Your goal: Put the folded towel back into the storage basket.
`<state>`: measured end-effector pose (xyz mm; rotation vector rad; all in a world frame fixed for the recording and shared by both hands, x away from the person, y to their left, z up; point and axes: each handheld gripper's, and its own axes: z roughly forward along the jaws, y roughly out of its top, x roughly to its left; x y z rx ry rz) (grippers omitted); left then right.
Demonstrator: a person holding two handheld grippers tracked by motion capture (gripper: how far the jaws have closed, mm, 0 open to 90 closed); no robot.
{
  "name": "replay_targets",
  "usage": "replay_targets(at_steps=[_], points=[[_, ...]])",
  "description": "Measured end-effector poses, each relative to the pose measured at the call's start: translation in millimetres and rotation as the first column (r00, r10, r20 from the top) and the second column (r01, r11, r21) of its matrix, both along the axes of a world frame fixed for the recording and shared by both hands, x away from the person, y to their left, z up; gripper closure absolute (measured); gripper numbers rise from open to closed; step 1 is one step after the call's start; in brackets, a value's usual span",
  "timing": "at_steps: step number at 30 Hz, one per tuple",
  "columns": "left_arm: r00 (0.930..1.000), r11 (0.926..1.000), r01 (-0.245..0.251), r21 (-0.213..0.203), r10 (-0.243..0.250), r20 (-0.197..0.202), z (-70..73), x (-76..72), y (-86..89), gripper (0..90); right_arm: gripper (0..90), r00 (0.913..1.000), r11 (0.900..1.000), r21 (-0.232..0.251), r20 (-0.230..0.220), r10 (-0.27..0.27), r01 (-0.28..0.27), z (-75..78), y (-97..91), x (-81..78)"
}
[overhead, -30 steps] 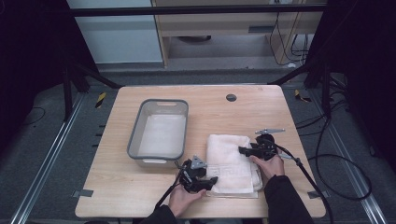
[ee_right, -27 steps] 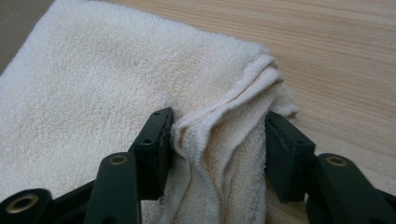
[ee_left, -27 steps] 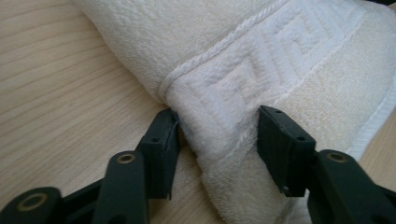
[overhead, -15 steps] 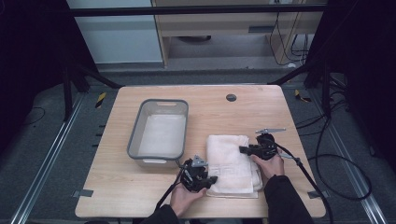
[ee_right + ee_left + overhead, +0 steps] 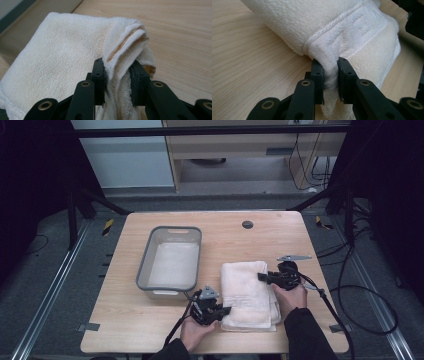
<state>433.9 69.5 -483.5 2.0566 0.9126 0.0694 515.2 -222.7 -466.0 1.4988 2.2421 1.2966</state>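
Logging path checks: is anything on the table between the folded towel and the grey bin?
Nothing visible. The folded white terry towel, pinched by the left gripper and right gripper, lies beside the grey plastic bin, bare wood between.

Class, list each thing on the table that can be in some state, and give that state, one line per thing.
towel: folded, flat on the table, gripped at two edges
grey tub: upright, empty
left gripper: shut on the towel's near-left corner
right gripper: shut on the towel's right edge

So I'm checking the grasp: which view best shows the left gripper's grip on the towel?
The left gripper view: its jaws pinch the white towel's hem. The high view shows the left gripper small; the right gripper view shows the towel's far edge.
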Motion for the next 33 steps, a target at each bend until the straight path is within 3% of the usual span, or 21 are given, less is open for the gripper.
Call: replay_targets(at_steps=[3,13,33], points=[[1.0,0.9999,-0.002,-0.015,0.002,0.001,3.9,-0.9,2.6,76.6,69.8,0.9999,0.9999,0.01,0.017,0.002,-0.002,6.0,0.0,-3.3],[0.9981,0.9988,0.007,-0.049,-0.004,0.061,29.1,-7.3,13.7,76.6,69.7,0.9953,0.9987,0.051,0.097,0.002,-0.007,34.3,-0.9,-18.0],[0.9888,0.9978,0.002,-0.066,0.008,0.149,56.3,-14.2,22.0,76.6,69.6,0.9804,0.9985,0.053,0.197,0.001,-0.011,70.0,6.8,-27.1]])
